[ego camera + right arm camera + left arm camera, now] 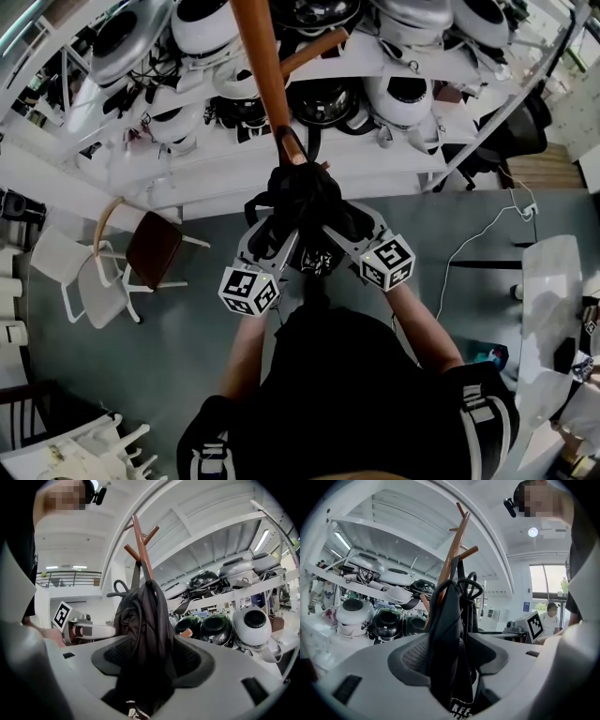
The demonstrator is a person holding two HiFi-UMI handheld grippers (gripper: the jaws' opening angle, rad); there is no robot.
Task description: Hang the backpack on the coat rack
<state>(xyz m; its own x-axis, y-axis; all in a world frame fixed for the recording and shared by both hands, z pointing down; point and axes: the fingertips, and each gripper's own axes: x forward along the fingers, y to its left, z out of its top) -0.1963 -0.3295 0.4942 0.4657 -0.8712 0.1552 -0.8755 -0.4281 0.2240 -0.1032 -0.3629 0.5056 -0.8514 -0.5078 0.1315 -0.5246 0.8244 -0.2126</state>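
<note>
The black backpack (302,200) hangs from a peg of the brown wooden coat rack (263,67), its strap looped high on the pole (455,550). My left gripper (269,236) and right gripper (349,228) flank it from either side, both pointing roughly level. In the left gripper view the backpack's fabric (449,634) hangs between the spread jaws of the left gripper (454,657), with a gap showing beside it. In the right gripper view the bag (143,630) also sits between the wide jaws of the right gripper (149,662), and the pole (141,541) rises behind it.
White shelving (122,159) behind the rack carries several white and dark round helmets (405,94). A brown-seated chair (155,248) and white chairs (80,281) stand on the grey floor at the left. A white table (551,281) and a white floor cable (469,246) lie at the right.
</note>
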